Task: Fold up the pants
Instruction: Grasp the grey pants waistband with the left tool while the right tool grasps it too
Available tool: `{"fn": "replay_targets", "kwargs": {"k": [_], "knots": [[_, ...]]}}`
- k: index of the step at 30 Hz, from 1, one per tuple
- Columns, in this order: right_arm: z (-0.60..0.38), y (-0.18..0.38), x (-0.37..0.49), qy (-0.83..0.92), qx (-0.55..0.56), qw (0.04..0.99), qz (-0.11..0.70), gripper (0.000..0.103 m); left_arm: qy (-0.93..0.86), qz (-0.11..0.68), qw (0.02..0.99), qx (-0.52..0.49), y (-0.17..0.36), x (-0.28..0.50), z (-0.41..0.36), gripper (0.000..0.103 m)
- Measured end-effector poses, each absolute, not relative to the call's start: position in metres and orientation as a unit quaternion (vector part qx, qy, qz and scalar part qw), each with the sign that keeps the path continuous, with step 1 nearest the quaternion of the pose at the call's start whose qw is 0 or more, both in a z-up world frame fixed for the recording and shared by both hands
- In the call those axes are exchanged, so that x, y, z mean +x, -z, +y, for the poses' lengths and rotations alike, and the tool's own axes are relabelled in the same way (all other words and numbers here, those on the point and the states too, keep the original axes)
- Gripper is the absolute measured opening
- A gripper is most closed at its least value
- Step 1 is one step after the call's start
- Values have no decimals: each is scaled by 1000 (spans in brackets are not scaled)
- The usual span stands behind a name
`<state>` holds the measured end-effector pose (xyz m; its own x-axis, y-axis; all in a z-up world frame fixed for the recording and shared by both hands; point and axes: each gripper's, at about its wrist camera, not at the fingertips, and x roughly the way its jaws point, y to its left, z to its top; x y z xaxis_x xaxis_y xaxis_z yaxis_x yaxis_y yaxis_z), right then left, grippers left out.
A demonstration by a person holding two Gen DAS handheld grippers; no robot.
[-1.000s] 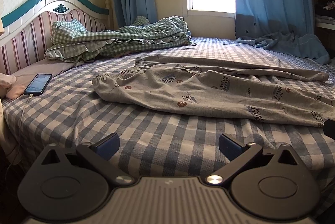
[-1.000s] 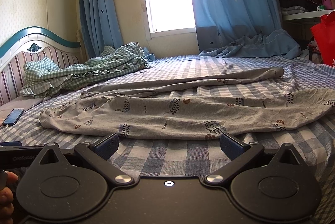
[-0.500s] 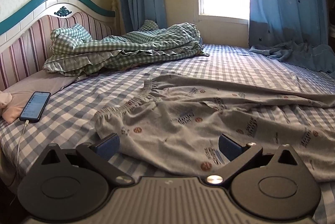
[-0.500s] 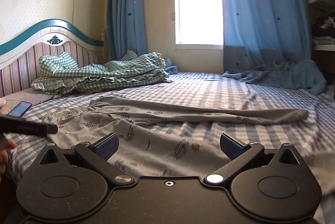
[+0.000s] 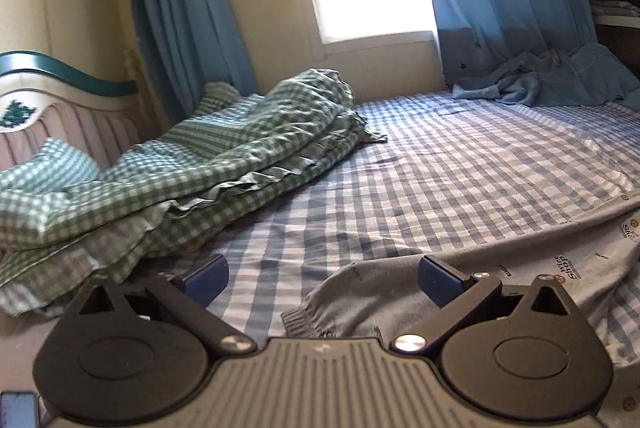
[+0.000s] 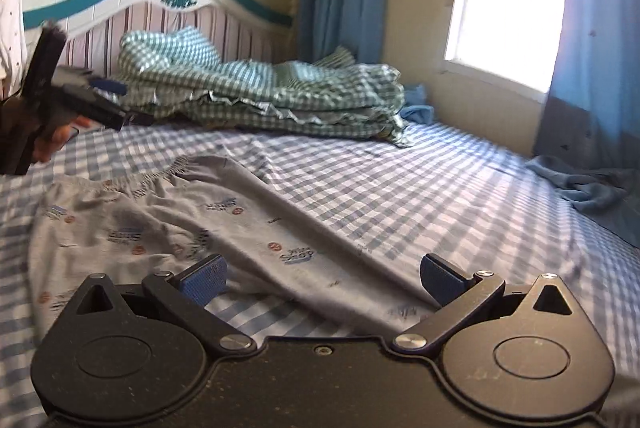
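I hold the left gripper (image 5: 322,274) with its blue-padded fingers spread wide and nothing between them, low over the blue-and-white checked bedsheet (image 5: 460,164). A ribbed edge of the grey printed cotton pants (image 5: 360,300) lies just ahead of the jaws at lower centre of the left view; whether it is cuff or waistband I cannot tell. The right gripper (image 6: 322,274) is equally wide open and empty, hovering above the pants (image 6: 168,228), which lie flat across the lower left of the right view with the gathered waistband nearest the striped headboard (image 6: 132,16).

To do this step well, I judge each gripper should descend onto one edge layer, pinch both fabric layers together, and lift evenly so the fold line stays straight. The green checked quilt (image 5: 180,172) sits near; I would keep clear of it.

Against the frame half a second earlier, both cameras have swung left and closed in, and the left gripper now appears at upper left of the right view.
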<state>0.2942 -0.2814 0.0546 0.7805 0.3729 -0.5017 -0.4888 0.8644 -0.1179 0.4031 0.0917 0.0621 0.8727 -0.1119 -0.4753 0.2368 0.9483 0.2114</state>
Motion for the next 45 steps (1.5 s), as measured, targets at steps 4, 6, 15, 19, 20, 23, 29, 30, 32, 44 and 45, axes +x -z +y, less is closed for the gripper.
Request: {"fn": "replay_targets", "kwargs": {"k": [4, 6, 15, 19, 20, 23, 29, 30, 32, 44, 45], "knots": [[-279, -40, 377, -286, -139, 907, 275, 100, 139, 269, 938, 171, -34, 475, 89, 102], [-276, -33, 411, -301, -149, 895, 292, 96, 157, 277, 928, 192, -19, 498, 85, 102], [-268, -4, 467, -329, -222, 848, 352, 79, 228, 305, 899, 217, 7, 526, 68, 94], [-280, 9, 467, -311, -234, 842, 372, 65, 260, 294, 886, 248, 17, 525, 40, 90], [-284, 12, 467, -307, -234, 842, 377, 57, 264, 294, 881, 261, 21, 525, 32, 85], [-294, 19, 469, -293, -234, 844, 384, 36, 242, 299, 874, 298, 32, 529, 12, 23], [-299, 21, 472, -288, -235, 847, 381, 7, 187, 268, 887, 325, 36, 526, -17, 0], [-297, 19, 473, -285, -240, 848, 378, 5, 184, 263, 894, 313, 32, 526, -18, 0], [-296, 14, 476, -274, -246, 855, 365, 5, 217, 260, 903, 266, 18, 527, -18, 0], [-385, -2, 487, -262, -139, 871, 391, 69, 327, 330, 846, 264, 35, 531, -68, 56], [-393, 0, 485, -262, -133, 869, 399, 68, 316, 354, 840, 265, 42, 536, -70, 50]]}}
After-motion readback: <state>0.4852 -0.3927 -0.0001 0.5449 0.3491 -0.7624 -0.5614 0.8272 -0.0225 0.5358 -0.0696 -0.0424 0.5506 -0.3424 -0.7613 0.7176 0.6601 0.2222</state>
